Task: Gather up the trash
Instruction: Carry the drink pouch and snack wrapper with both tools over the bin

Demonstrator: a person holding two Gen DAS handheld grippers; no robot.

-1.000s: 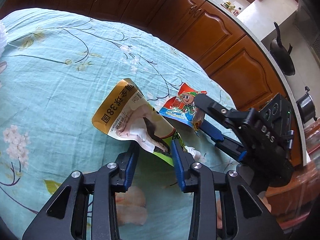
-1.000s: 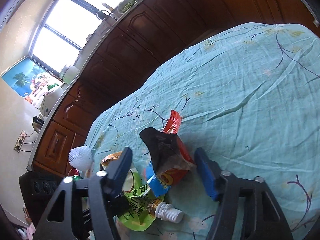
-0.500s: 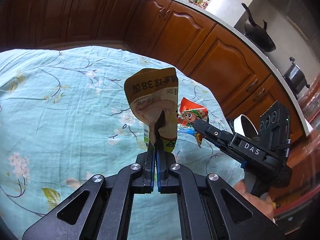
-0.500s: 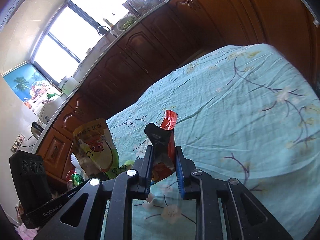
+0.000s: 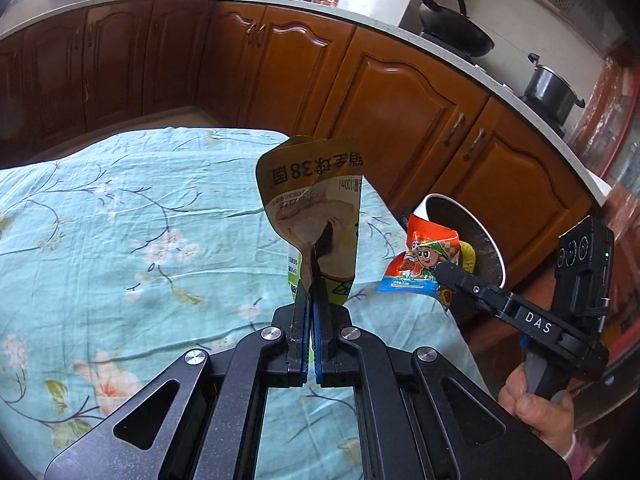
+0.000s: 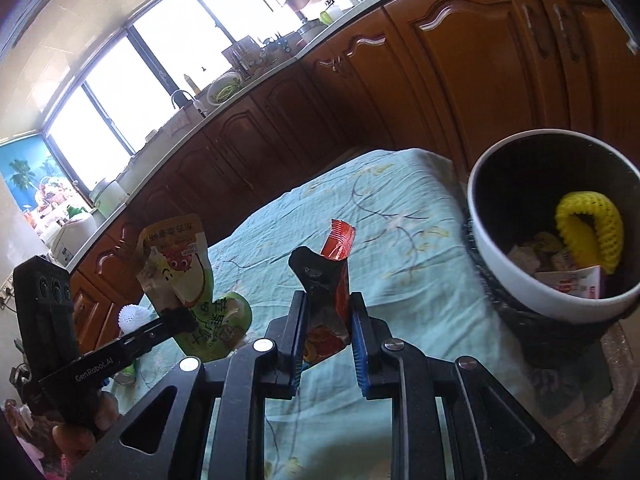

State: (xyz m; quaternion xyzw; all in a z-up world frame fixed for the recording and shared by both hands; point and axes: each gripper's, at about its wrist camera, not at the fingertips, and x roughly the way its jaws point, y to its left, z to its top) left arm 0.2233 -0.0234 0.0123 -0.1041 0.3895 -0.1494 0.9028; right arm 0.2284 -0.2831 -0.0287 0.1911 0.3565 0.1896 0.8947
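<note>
left gripper (image 5: 311,300): jaws pressed tight on the lower edge of the yellow-green drink pouch (image 5: 314,216), which stands up above the fingers, clear of the desk (image 5: 120,220).
right gripper (image 6: 326,320): narrowed onto the red snack wrapper (image 6: 334,280), pinched low so the torn top sticks up free; the wrapper looks crumpled between the pads.
bin (image 6: 500,280): white-rimmed with a dark liner, just off the desk's far corner on the right, already holding a yellow foam net (image 6: 592,232) and scraps.
step in hand: carrying both pieces toward the bin, by my reading.
doing it well: bring each piece fully over the rim before letting go; light film drifts, so release low inside the mouth.
order: the right one is nearer, so drop it first and clear the way.
risk: the two grippers sit close and could knock together at the rim.
</note>
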